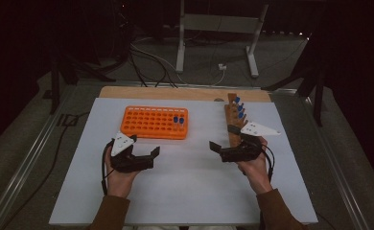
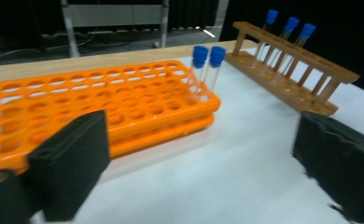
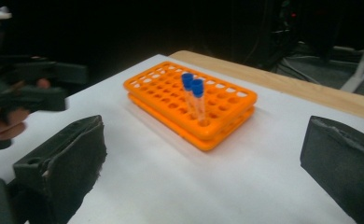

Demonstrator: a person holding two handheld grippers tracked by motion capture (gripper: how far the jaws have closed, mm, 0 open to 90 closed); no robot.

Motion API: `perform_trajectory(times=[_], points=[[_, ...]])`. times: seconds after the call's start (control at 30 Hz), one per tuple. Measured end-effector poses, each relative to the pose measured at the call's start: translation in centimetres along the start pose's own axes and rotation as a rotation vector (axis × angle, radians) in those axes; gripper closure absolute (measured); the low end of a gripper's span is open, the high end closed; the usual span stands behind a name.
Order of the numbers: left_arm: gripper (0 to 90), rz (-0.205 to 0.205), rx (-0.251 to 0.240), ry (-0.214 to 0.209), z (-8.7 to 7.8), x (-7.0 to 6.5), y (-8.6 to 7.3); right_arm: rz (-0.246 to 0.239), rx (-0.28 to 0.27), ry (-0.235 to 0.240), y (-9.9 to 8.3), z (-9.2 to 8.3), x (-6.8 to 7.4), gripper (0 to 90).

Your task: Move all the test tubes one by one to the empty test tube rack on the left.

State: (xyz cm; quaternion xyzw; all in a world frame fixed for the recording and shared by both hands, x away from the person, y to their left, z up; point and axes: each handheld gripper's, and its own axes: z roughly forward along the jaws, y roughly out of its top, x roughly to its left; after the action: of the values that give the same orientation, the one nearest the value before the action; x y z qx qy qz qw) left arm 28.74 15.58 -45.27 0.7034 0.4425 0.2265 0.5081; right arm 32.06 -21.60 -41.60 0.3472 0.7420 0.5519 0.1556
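An orange tube rack [image 1: 154, 122] lies on the white mat, with two blue-capped tubes [image 1: 178, 120] upright at its right end. A wooden rack [image 1: 234, 120] at the right holds three blue-capped tubes [image 1: 239, 108]. My left gripper [image 1: 144, 145] hovers just in front of the orange rack, open, nothing between its jaws. In the left gripper view the gripper [image 2: 203, 140] faces the orange rack [image 2: 101, 102], its tubes [image 2: 208, 70] and the wooden rack [image 2: 292, 70]. My right gripper [image 1: 223, 138] is open and empty beside the wooden rack. In the right gripper view the gripper [image 3: 206, 140] faces the orange rack [image 3: 171, 93].
The white mat [image 1: 185, 191] covers most of a wooden tabletop [image 1: 175, 93]. Between the two hands the mat is bare. Beyond the far edge, cables [image 1: 146, 67] and a metal stand [image 1: 218, 28] sit on the dark floor. The left hand's gripper [image 3: 68, 86] appears in the right gripper view.
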Motion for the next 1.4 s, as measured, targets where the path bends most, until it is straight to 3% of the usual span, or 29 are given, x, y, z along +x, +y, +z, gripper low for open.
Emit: perform_trajectory(times=[0.1,0.23,0.4,0.57,0.9,1.03,1.13,1.4], points=[[1.3,-0.015,-0.025,0.000,-0.8,0.5,-0.4,0.002,-0.021,-0.018,0.6,-0.2,-0.2,0.1],[0.7,-0.002,-0.008,-0.001,-1.1,0.7,-0.6,0.006,-0.054,-0.046,1.4,-0.5,-0.6,0.1],[0.7,-0.004,-0.011,0.005,-1.6,0.8,-0.8,0.009,-0.050,-0.094,2.2,-0.5,-1.7,0.2],[0.7,-0.012,-0.015,0.000,-1.7,0.8,-0.9,0.028,-0.047,-0.136,2.6,-0.8,-3.9,1.5],[0.7,-0.007,-0.019,-0.004,-1.6,0.6,-0.8,0.061,-0.014,-0.300,2.7,-0.4,-8.0,8.8],[0.7,-0.010,-0.022,-0.006,-1.7,0.6,-0.8,0.074,0.031,-0.344,2.4,0.6,-9.2,17.4],[0.7,-0.011,-0.021,-0.006,-1.7,0.7,-0.8,0.096,0.075,-0.380,1.7,1.5,-9.9,29.1],[0.7,-0.017,-0.024,0.000,-1.7,0.8,-0.9,0.119,0.123,-0.433,0.5,3.2,-11.1,57.4]])
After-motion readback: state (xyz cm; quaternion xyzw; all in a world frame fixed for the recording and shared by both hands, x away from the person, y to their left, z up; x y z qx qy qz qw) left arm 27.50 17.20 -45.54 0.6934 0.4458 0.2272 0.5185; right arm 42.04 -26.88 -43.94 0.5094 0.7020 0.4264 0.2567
